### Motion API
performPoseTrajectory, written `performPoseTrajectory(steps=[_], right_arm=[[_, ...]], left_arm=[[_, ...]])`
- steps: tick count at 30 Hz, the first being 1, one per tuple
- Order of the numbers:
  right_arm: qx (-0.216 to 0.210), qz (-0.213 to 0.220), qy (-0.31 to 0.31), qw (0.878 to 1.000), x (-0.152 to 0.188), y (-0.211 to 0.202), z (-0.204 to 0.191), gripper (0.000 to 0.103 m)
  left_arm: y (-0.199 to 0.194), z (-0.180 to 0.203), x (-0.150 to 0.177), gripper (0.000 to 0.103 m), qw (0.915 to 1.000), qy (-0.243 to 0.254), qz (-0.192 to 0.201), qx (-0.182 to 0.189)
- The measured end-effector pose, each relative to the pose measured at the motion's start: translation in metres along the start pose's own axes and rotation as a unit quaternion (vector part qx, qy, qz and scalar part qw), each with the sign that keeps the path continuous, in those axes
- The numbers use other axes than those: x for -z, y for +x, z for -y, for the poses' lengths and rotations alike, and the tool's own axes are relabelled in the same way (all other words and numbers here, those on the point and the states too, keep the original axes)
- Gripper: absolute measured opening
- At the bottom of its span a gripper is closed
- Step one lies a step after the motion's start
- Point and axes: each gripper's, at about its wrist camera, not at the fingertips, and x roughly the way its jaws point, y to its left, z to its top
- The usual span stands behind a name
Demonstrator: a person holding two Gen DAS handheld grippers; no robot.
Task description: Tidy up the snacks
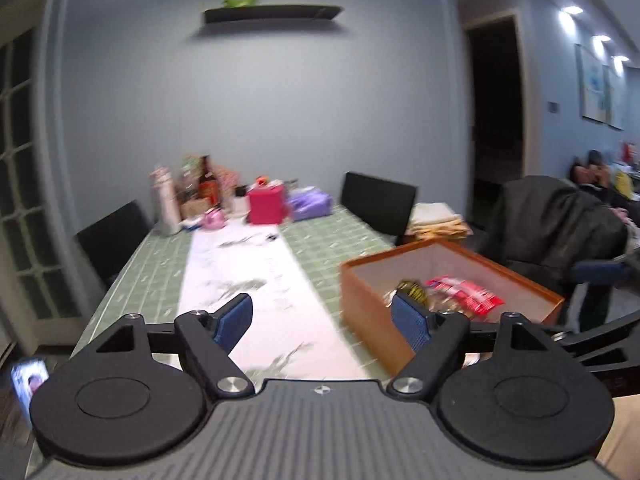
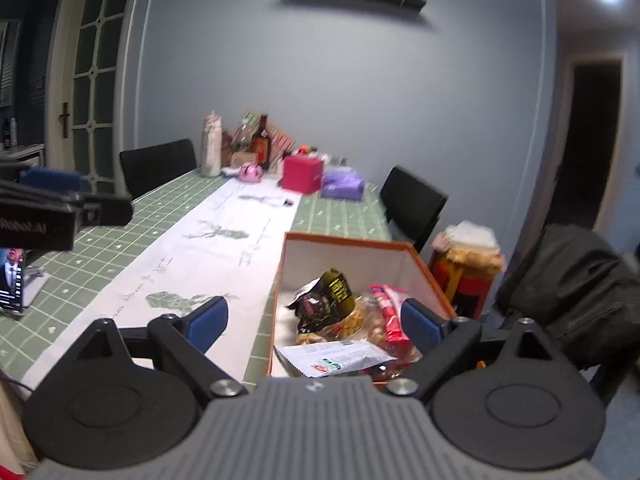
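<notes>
An orange box [image 2: 348, 245] with a pale inside stands on the green checked table [image 2: 344, 216], near its front right. Several snack packets lie in it: a black and yellow bag [image 2: 334, 294], a red and white packet [image 2: 390, 310] and a white wrapper [image 2: 336, 358]. In the left wrist view the same orange box [image 1: 368, 312] sits to the right with the red packet [image 1: 464, 294] showing. My left gripper [image 1: 322, 320] is open and empty above the white runner [image 1: 248, 280]. My right gripper [image 2: 316, 322] is open over the box's near end, holding nothing.
Bottles, a pink box [image 2: 302, 174] and a purple pack [image 2: 343, 185] crowd the table's far end. Black chairs [image 2: 412, 204] stand on both sides. A phone [image 2: 12, 280] leans at the left edge. A dark jacket [image 2: 576, 284] drapes a chair at right, beside a red stool [image 2: 466, 276].
</notes>
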Motion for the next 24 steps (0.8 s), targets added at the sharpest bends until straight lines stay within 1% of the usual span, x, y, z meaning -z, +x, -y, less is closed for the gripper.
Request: performPoseTrajectory(steps=[2, 4, 8, 11, 15, 18, 21, 24], right_arm=[[0.020, 0.014, 0.012, 1.000, 0.006, -0.006, -0.008, 0.099], [0.032, 0.022, 0.021, 0.999, 0.013, -0.010, -0.016, 0.099], [0.044, 0.020, 0.033, 0.998, 0.027, -0.011, -0.026, 0.099], [0.048, 0.012, 0.054, 0.997, 0.039, -0.007, -0.026, 0.099], [0.056, -0.004, 0.053, 0.997, 0.051, 0.002, -0.031, 0.099], [0.053, -0.019, 0.060, 0.997, 0.061, 0.007, -0.032, 0.099], [0.047, -0.035, 0.074, 0.996, 0.068, 0.010, -0.031, 0.099], [0.042, -0.042, 0.082, 0.995, 0.070, 0.011, -0.030, 0.099]], left_arm=[[0.002, -0.003, 0.010, 0.093, 0.9999, -0.008, -0.004, -0.011], [0.004, -0.005, 0.020, 0.093, 0.9997, -0.004, -0.017, -0.019], [0.010, -0.006, 0.040, 0.093, 0.9991, 0.000, -0.035, -0.024], [0.017, -0.011, 0.051, 0.093, 0.9983, -0.006, -0.053, -0.026], [0.016, -0.014, 0.066, 0.093, 0.9973, -0.019, -0.065, -0.028], [0.018, -0.014, 0.076, 0.093, 0.9965, -0.019, -0.075, -0.032], [0.019, -0.013, 0.080, 0.093, 0.9957, -0.021, -0.087, -0.024], [0.017, -0.011, 0.082, 0.093, 0.9957, -0.017, -0.088, -0.024]])
